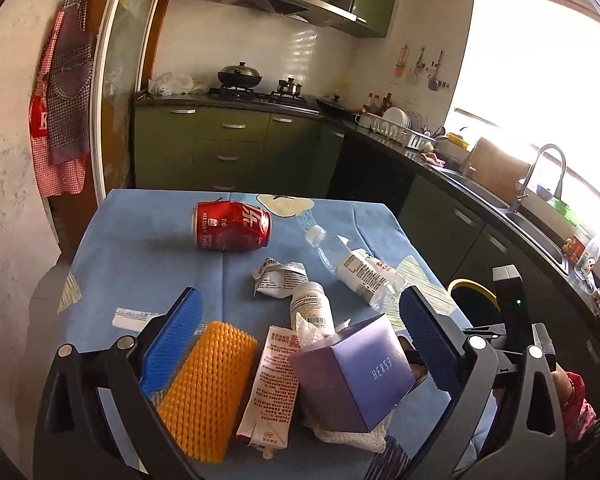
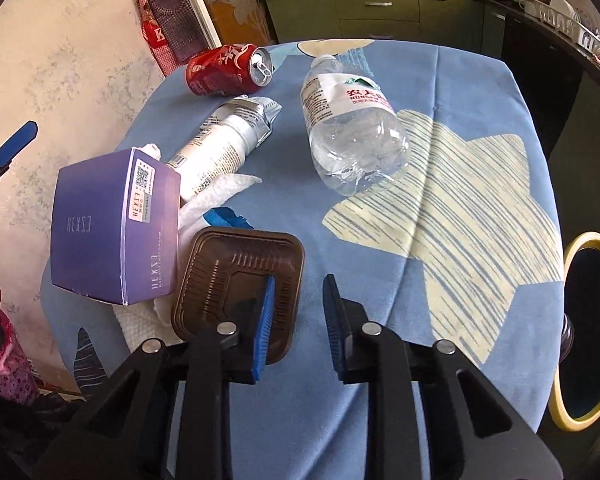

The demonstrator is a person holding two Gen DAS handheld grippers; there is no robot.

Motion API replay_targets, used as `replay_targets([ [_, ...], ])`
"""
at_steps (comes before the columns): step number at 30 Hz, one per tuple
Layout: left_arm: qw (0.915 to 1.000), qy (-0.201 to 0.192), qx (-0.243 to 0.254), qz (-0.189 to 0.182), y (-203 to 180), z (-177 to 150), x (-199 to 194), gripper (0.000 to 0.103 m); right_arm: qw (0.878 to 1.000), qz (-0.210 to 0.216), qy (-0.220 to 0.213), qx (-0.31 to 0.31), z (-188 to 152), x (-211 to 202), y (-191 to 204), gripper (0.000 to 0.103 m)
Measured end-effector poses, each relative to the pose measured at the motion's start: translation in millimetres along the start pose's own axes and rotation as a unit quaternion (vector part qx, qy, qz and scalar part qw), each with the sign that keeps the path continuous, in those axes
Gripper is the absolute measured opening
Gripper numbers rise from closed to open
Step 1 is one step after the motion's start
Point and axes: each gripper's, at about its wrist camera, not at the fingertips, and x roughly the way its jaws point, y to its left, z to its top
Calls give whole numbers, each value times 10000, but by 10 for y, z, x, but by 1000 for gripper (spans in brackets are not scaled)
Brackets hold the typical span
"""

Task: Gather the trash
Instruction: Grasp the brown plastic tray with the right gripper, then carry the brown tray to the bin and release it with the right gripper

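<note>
The right gripper [image 2: 298, 320], fingers spread and holding nothing, has its left finger over the brown tray [image 2: 240, 280], beside the purple box [image 2: 112, 232].

We see a dented red can [image 1: 231, 225] on its side at the far left, a crushed clear bottle [image 2: 350, 128] lying to its right, a white tube [image 2: 216, 148] and crumpled wrapper [image 1: 278, 278] between, a purple box [image 2: 116, 228] tilted on white tissue [image 2: 216, 196] near left, a brown tray [image 2: 240, 284] beside it, an orange foam net [image 1: 206, 390] nearest
</note>
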Motion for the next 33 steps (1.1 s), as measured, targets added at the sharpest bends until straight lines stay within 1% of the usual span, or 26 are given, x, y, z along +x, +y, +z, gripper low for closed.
replay_targets([
  [1, 10000, -2, -17, 2, 7, -9, -1, 98, 10000, -30, 8, -24, 0, 18, 14, 23],
  [2, 10000, 6, -42, -16, 19, -30, -1, 98, 10000, -32, 33, -36, 0, 41, 28, 19],
  [3, 10000, 13, -53, -38, 23, -40, 1, 98, 10000, -35, 68, -53, 7, 66, 34, 12],
  [5, 10000, 20, -58, -54, 31, -49, 13, 98, 9999, -77, 71, -68, 7, 88, 38, 5],
  [8, 9999, 24, -51, -94, 25, -56, 1, 98, 9999, -118, -9, -45, 0, 49, 11, 5],
  [14, 9997, 18, -72, -232, -1, -71, 6, 98, 9993, -225, -210, 208, -45, -114, -158, 4],
  [18, 9995, -37, -10, -304, -56, -76, -15, 98, 9966, -312, -517, 552, -102, -366, -394, 4],
  [20, 9994, -56, 39, -348, -96, -80, -26, 98, 9929, -451, -745, 809, -143, -546, -581, 4],
  [22, 9992, -76, 71, -383, -133, -78, -35, 98, 9856, -710, -1008, 1158, -190, -747, -850, 4],
  [24, 9991, -82, 102, -415, -164, -76, -31, 98, 9745, -1055, -1248, 1538, -278, -958, -1153, 4],
  [26, 9989, -67, 150, -438, -207, -77, -11, 98, 9599, -1529, -1398, 1888, -386, -1136, -1466, 4],
  [29, 9986, -11, 171, -498, -264, -72, 40, 98, 9415, -2038, -1374, 2304, -541, -1244, -1853, 4],
  [30, 9985, 6, 175, -514, -270, -67, 56, 98, 9333, -2244, -1341, 2462, -594, -1260, -2009, 4],
  [33, 9982, 68, 221, -555, -330, -65, 112, 98, 9161, -2723, -1172, 2701, -717, -1238, -2319, 4],
])
